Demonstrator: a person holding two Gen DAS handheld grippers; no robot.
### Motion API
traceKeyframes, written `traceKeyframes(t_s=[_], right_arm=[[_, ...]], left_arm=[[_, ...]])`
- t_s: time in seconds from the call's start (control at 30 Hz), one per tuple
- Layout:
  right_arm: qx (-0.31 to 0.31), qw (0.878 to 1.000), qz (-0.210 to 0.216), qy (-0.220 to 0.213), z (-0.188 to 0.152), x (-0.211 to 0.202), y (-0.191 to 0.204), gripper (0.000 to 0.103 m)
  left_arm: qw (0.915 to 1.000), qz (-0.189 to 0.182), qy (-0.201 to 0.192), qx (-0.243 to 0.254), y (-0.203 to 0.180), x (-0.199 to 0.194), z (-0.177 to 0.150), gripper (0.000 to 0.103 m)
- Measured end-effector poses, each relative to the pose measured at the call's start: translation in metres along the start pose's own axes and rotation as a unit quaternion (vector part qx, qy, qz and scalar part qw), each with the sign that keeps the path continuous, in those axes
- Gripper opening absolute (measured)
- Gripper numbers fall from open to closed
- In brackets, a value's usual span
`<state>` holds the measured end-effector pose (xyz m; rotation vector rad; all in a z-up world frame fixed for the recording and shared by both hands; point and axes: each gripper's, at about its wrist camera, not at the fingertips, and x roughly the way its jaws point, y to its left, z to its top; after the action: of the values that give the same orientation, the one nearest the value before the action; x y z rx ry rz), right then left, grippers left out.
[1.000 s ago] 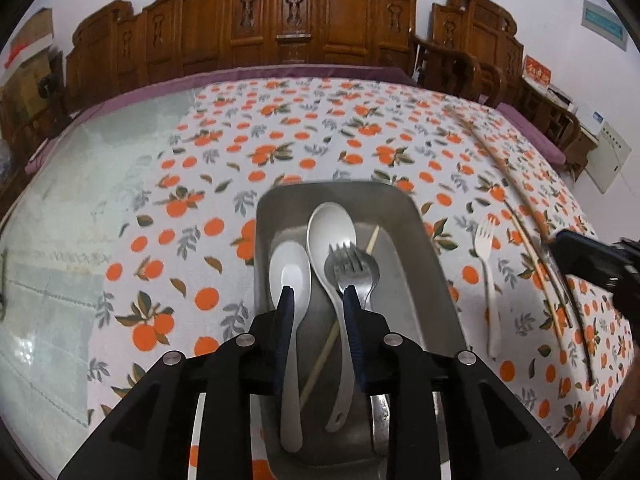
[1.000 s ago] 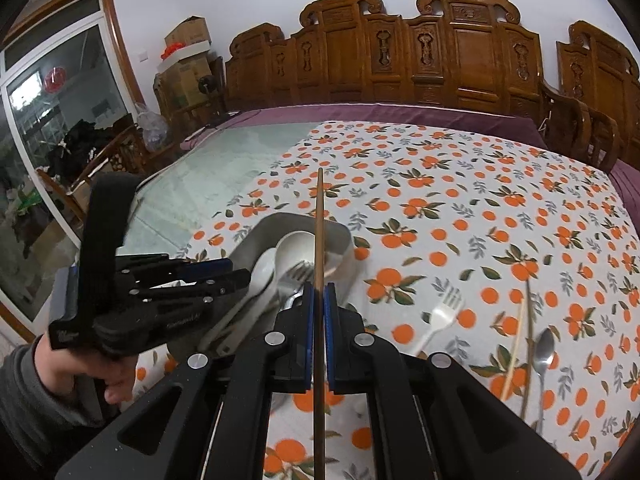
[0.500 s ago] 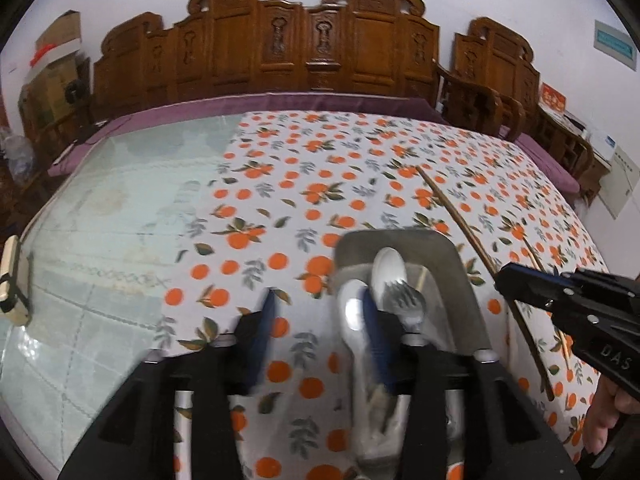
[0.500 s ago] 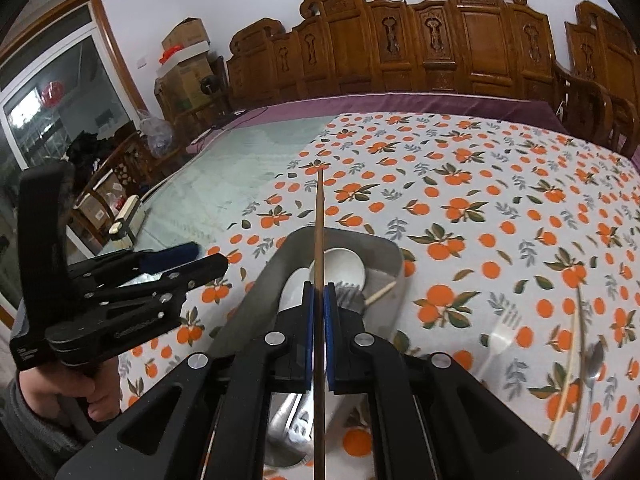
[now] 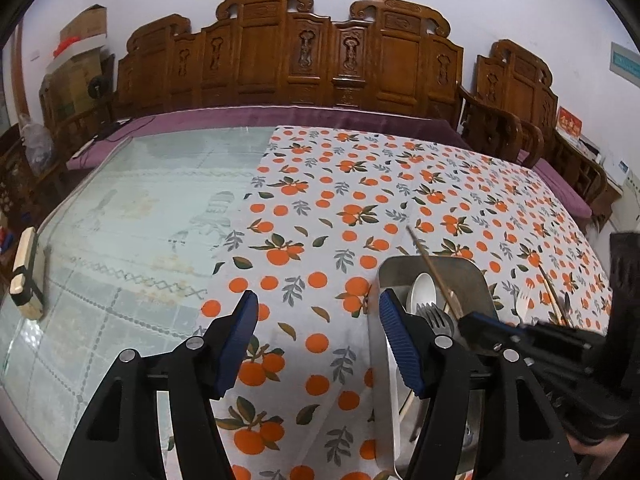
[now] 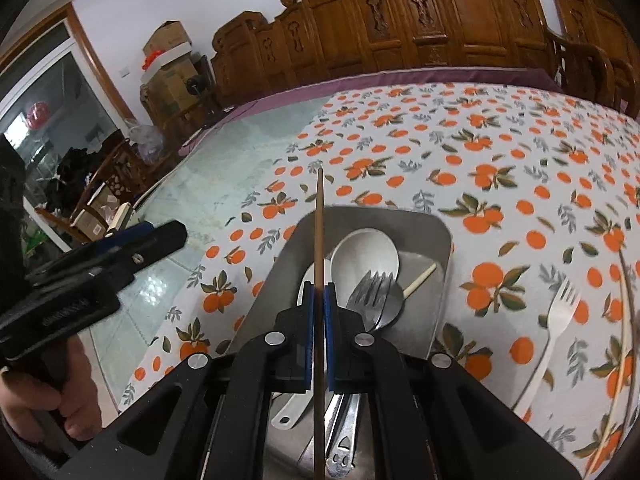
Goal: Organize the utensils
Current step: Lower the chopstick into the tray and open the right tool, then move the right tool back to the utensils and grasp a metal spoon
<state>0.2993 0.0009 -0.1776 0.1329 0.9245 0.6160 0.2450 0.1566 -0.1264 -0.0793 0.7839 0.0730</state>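
Observation:
A metal tray [image 6: 436,236] on the orange-print cloth holds white spoons [image 6: 366,254], a metal fork [image 6: 370,292] and a pale chopstick [image 6: 420,278]. My right gripper [image 6: 319,292] is shut on a brown chopstick [image 6: 319,232] and holds it over the tray's left part, pointing forward. In the left wrist view the tray [image 5: 474,276] lies at lower right with that chopstick [image 5: 432,268] above it. My left gripper [image 5: 318,312] is open and empty, over the cloth left of the tray. It shows at the left of the right wrist view [image 6: 132,240].
A white plastic fork [image 6: 552,328] and a brown chopstick [image 6: 626,320] lie on the cloth right of the tray. Bare glass tabletop [image 5: 132,216] lies to the left, with a small wooden block [image 5: 26,272] at its edge. Carved wooden chairs [image 5: 304,60] stand behind the table.
My left gripper has opened wide and moved left off the tray. My right gripper has carried the brown chopstick closer, over the tray.

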Motion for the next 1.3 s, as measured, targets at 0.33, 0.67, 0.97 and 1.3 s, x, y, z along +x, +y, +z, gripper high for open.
traceKeyframes(t_s=[0.33, 0.67, 0.97, 1.3], right_arm=[[-0.013, 1.000, -0.001, 0.016, -0.017, 0.010, 0.003, 0.008], [-0.059, 0.998, -0.017, -0.016, -0.018, -0.029, -0.014, 0.008], [-0.087, 0.992, -0.078, -0.045, -0.025, -0.106, -0.070, 0.023], [-0.086, 0.980, -0.178, -0.032, -0.045, -0.139, -0.154, 0.023]], left_arm=[[1.0000, -0.001, 0.000, 0.004, -0.005, -0.001, -0.002, 0.060], [0.9998, -0.009, 0.001, 0.020, -0.025, 0.000, -0.004, 0.060], [0.9984, -0.034, -0.006, 0.045, -0.069, -0.003, -0.008, 0.062], [0.9944, -0.067, -0.006, 0.082, -0.116, -0.004, -0.024, 0.085]])
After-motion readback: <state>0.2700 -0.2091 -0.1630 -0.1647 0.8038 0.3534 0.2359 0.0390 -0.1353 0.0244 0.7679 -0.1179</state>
